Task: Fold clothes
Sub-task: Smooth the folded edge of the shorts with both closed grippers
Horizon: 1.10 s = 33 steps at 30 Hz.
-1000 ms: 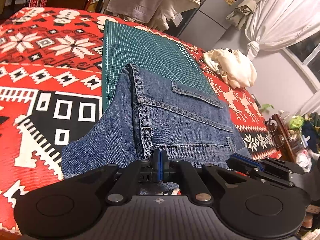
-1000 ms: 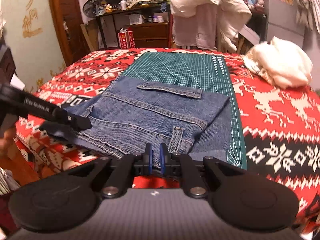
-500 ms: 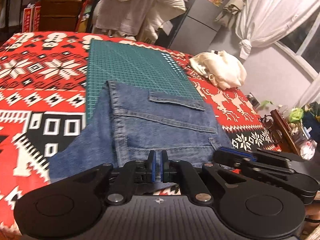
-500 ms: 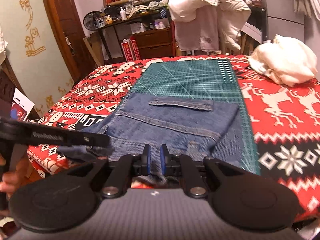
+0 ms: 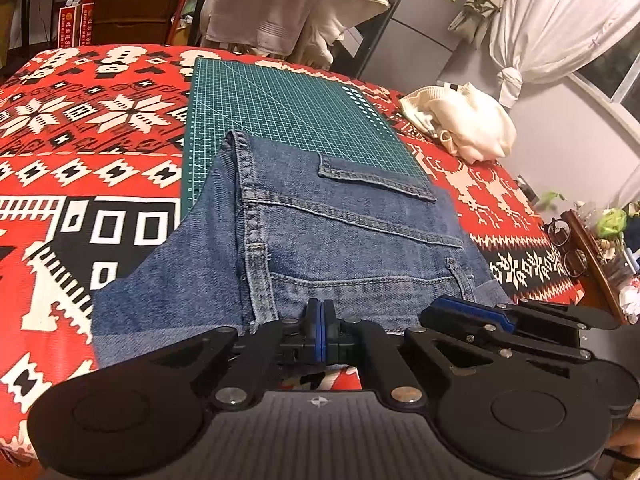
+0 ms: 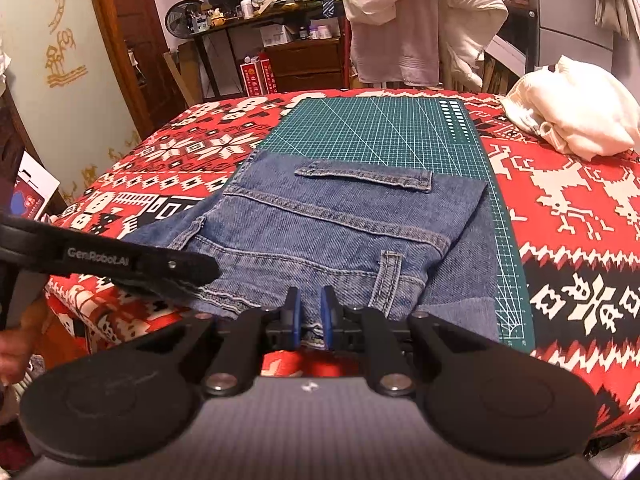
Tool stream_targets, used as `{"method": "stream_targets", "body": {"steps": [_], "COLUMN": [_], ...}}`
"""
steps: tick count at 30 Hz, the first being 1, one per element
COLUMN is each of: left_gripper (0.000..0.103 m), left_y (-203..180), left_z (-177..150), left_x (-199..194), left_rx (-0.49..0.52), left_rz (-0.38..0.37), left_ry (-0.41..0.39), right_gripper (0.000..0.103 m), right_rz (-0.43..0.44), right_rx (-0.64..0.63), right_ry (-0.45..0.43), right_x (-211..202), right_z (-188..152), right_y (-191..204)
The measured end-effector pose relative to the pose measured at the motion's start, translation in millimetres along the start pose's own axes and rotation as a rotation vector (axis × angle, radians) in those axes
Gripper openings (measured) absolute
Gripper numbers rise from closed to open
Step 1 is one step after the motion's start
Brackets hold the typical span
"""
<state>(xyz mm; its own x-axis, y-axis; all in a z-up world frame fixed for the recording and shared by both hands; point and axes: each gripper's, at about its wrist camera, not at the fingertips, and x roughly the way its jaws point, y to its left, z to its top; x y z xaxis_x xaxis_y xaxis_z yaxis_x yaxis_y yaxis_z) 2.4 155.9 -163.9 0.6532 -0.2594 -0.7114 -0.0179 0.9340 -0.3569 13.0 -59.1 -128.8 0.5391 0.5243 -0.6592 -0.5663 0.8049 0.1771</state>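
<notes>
**Both sets of fingers at the near hem of the jeans, mid-fold**

Fingers first: the left gripper (image 5: 320, 330) has its blue pads pressed together with barely a sliver between them, right at the near edge of the denim. Looks pinched on the fabric, though the contact itself sits behind the pads, so that's my read. The right gripper (image 6: 308, 318) is narrow but not closed: there's a clear gap between its pads, with a bit of frayed hem sitting in that gap. I can't tell if it's actually gripping or just straddling the cloth.

Outward from there: the jeans (image 5: 352, 240) lie folded into a compact block, back pocket and belt loop facing up. In the left wrist view they run from the fingers toward 12 o'clock, the far part resting on the green cutting mat (image 5: 288, 108), and a flap spills off to 9 o'clock onto the red patterned tablecloth (image 5: 80, 128). A cream garment (image 5: 460, 128) sits bunched at about 2 o'clock, well apart.

My guess on the step: both tools are set on the near edge for another fold. Next move would need the right one to close fully on the hem, then both lifting together and carrying the edge toward 12 o'clock, keeping level so the layers don't skew.
</notes>
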Motion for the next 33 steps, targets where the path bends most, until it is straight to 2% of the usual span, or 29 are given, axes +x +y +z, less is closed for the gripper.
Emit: {"method": "stream_targets", "body": {"steps": [10, 15, 23, 33], "left_gripper": [0.002, 0.002, 0.003, 0.003], "left_y": [24.4, 26.1, 34.2, 30.5], "left_z": [-0.4, 13.1, 50.5, 39.5], "left_x": [-9.3, -14.2, 26.4, 21.6], "left_rx": [-0.127, -0.159, -0.175, -0.149], "left_rz": [-0.034, -0.054, -0.038, -0.002], "left_ry": [-0.005, -0.034, 0.006, 0.029], "right_gripper": [0.012, 0.012, 0.012, 0.012], "right_rz": [0.006, 0.010, 0.013, 0.025], "right_rx": [0.015, 0.029, 0.034, 0.045], "right_ry": [-0.003, -0.002, 0.002, 0.005], "right_x": [-0.5, 0.0, 1.3, 2.0], "right_z": [-0.5, 0.0, 0.4, 0.4], "right_y": [-3.0, -4.8, -5.6, -8.2]}}
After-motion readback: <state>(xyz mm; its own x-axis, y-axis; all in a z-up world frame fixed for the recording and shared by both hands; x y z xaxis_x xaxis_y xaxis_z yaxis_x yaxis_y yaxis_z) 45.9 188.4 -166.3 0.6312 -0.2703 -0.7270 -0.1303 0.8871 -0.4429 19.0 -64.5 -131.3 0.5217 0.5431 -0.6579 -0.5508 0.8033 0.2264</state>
